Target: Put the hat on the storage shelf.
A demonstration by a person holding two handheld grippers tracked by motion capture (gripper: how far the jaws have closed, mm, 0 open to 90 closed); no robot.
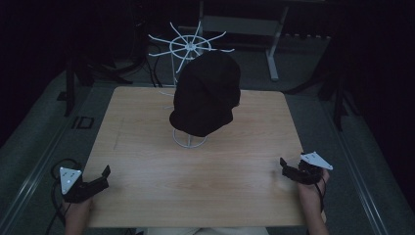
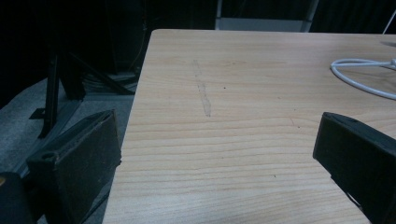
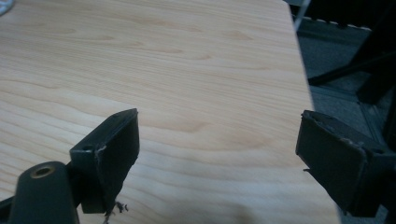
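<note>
A black cap (image 1: 205, 93) hangs on a white wire stand (image 1: 190, 139) at the middle of the wooden table (image 1: 147, 161). The stand's spoked top (image 1: 188, 46) rises behind the cap. My left gripper (image 1: 100, 177) rests at the table's near left edge, open, with nothing between its jaws; its own view shows it (image 2: 219, 154) over bare wood, with the stand's base ring (image 2: 359, 77) far right. My right gripper (image 1: 288, 169) sits at the near right edge, open and holding nothing; its own view has it (image 3: 217, 154) over bare wood by the table's right edge.
Dark stands and legs (image 1: 73, 83) line the floor left of the table and more stand on the right (image 1: 337, 98). A grey table frame (image 1: 271, 49) stands behind. Cables (image 1: 61, 166) trail off the left gripper at the near left.
</note>
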